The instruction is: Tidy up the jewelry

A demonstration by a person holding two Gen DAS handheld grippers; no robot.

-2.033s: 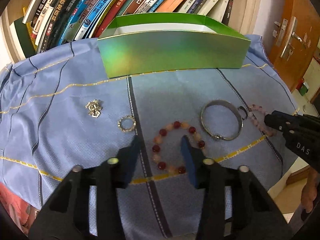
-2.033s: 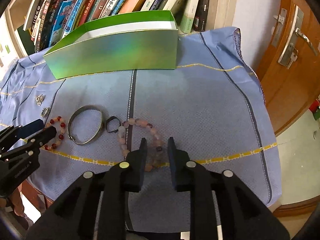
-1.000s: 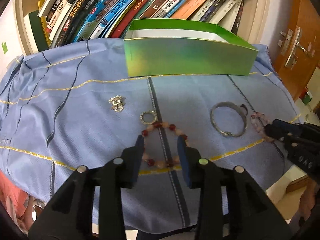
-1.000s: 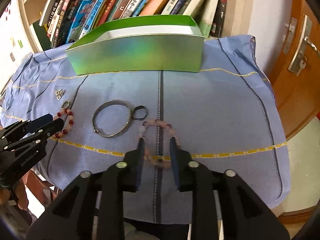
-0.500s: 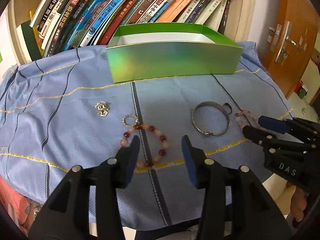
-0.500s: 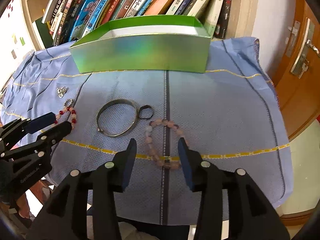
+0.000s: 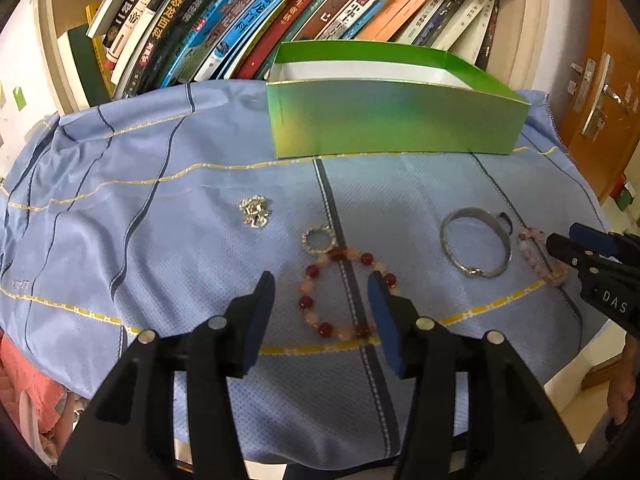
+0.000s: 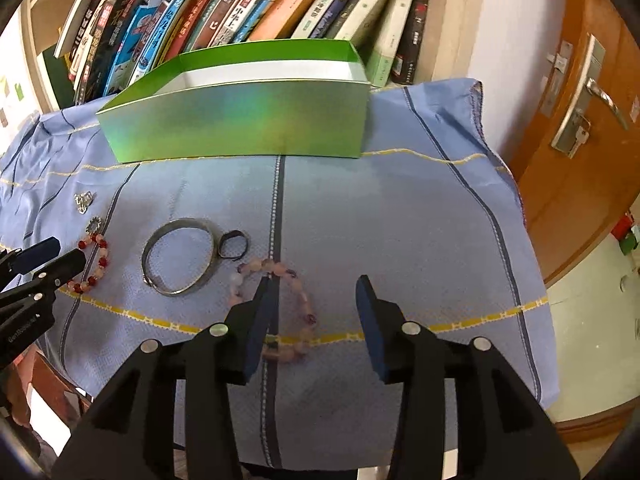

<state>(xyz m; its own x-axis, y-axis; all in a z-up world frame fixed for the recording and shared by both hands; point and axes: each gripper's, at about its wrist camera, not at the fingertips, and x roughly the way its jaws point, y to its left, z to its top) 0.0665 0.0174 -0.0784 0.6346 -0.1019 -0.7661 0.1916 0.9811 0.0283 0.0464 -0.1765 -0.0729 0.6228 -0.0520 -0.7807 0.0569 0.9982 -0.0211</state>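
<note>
Jewelry lies loose on the tabletop cloth (image 7: pixel 160 208); the green box (image 7: pixel 392 124) waits at twelve o'clock. Left gripper (image 7: pixel 320 292) straddles the red bead bracelet (image 7: pixel 344 292); right gripper (image 8: pixel 312 292) overhangs the pink bracelet (image 8: pixel 280 304). Both sets of fingers have just widened, grasping nothing. Next, probably: descend, clench.

A blue cloth (image 8: pixel 420 216) covers the table, and its right half lies bare from the front edge back to the green box (image 8: pixel 240 120), giving open room for a gripper to pass. The box stands along the back, just in front of a shelf of leaning books (image 7: pixel 248 20), closing off that side. Across the left and middle front, a row of jewelry lies close together: a silver charm (image 7: pixel 255 210), small ring (image 7: pixel 319 239), red bead bracelet (image 7: pixel 344 292), metal bangle (image 8: pixel 179 255), dark ring (image 8: pixel 233 245) and pink bead bracelet (image 8: pixel 280 308).
</note>
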